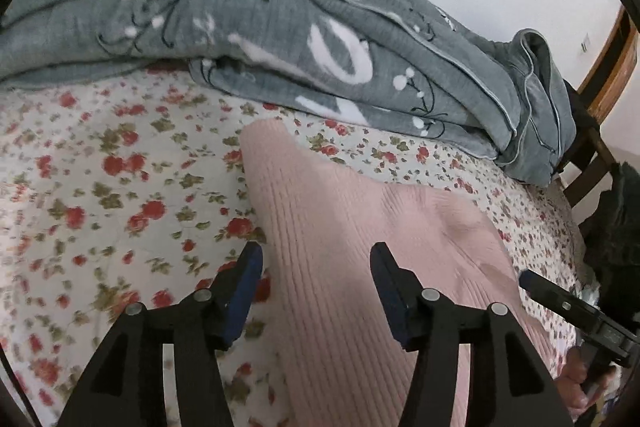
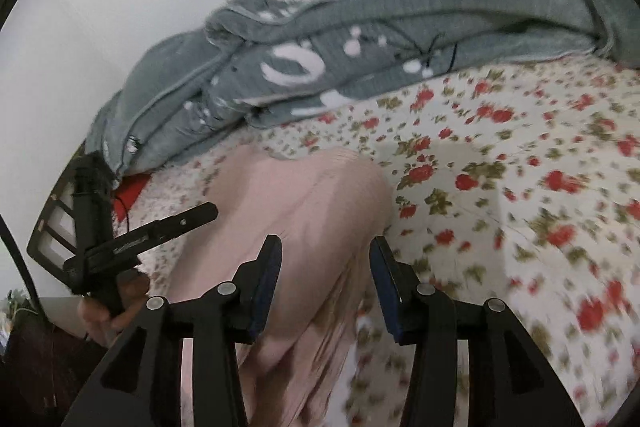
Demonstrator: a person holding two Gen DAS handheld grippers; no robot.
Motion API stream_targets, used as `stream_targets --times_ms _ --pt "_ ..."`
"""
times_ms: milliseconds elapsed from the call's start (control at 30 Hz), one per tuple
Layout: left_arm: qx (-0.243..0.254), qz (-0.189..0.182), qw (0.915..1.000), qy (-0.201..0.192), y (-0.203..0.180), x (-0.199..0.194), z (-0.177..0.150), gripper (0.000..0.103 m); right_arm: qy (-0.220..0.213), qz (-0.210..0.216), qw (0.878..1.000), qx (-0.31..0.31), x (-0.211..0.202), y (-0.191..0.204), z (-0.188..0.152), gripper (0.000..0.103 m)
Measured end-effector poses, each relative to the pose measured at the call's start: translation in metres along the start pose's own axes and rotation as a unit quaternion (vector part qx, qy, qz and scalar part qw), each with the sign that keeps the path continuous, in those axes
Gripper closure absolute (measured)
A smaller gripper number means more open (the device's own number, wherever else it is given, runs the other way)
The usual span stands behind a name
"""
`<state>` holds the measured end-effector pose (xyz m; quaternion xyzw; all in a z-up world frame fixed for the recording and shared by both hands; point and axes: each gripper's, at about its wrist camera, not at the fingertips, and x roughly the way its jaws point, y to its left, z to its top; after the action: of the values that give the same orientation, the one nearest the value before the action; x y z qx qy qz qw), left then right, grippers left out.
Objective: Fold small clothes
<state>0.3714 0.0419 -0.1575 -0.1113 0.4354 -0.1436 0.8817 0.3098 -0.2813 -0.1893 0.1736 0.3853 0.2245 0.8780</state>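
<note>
Both jaws are seen parted, with nothing pinched: the left gripper (image 1: pixel 316 257) and right gripper (image 2: pixel 326 251) hover above the pink knit (image 1: pixel 340 227), which lies flat on the floral sheet (image 1: pixel 100 167) below and between the fingers. Soft, light, limp handling is expected; an edge or corner is best pinched.

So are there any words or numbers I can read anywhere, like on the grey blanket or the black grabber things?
No readable text anywhere.
Grey blanket: only white shapes and dots, a pattern rather than clear letters.
Left gripper: pale marking along its side, too blurred to read.
Pink garment and floral sheet: no writing.
</note>
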Motion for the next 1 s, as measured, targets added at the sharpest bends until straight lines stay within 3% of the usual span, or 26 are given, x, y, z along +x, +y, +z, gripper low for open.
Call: stream_targets --times_ms 133,233,333,400,500,533,567,667,767,900,1000 --pt "0.003 0.007 0.9999 -0.012 -0.002 -0.026 -0.012 0.048 0.021 0.007 1.000 -0.012 -0.018 0.018 -0.020 0.057" --pt "-0.004 0.004 0.9999 -0.016 -0.002 -0.042 -0.022 0.048 0.031 0.001 0.999 -0.018 -0.010 0.028 -0.027 0.066" --pt "-0.010 0.007 0.9998 -0.014 0.002 -0.056 -0.034 0.048 0.043 0.007 0.999 0.007 0.007 0.025 -0.026 0.088" --pt "-0.012 0.010 0.9998 -0.014 0.004 -0.065 -0.041 0.048 0.007 0.011 1.000 0.001 -0.003 0.028 -0.025 0.091" --pt "-0.008 0.013 0.9997 -0.017 0.008 -0.079 -0.052 0.046 -0.048 0.003 0.999 -0.018 -0.028 0.029 -0.029 0.091" --pt "-0.009 0.014 0.9997 -0.016 0.009 -0.081 -0.056 0.045 -0.048 -0.008 0.999 -0.020 -0.027 0.028 -0.032 0.091" --pt "-0.011 0.014 0.9997 -0.015 0.009 -0.082 -0.059 0.045 -0.030 -0.037 0.999 -0.020 -0.017 0.023 -0.037 0.091" --pt "-0.017 0.005 0.9998 -0.005 0.009 -0.080 -0.066 0.045 0.025 -0.066 0.998 -0.003 0.013 0.008 -0.050 0.090" --pt "-0.008 0.001 1.0000 0.001 0.004 -0.078 -0.072 0.045 0.005 -0.078 0.997 -0.006 -0.004 0.014 -0.048 0.077" --pt "-0.001 -0.009 0.9999 0.006 -0.007 -0.070 -0.077 0.044 -0.027 -0.095 0.995 -0.032 -0.019 0.028 -0.051 0.073" --pt "0.007 -0.003 0.9998 0.016 -0.015 -0.059 -0.084 0.044 0.002 -0.117 0.992 -0.050 -0.004 0.027 -0.063 0.073"
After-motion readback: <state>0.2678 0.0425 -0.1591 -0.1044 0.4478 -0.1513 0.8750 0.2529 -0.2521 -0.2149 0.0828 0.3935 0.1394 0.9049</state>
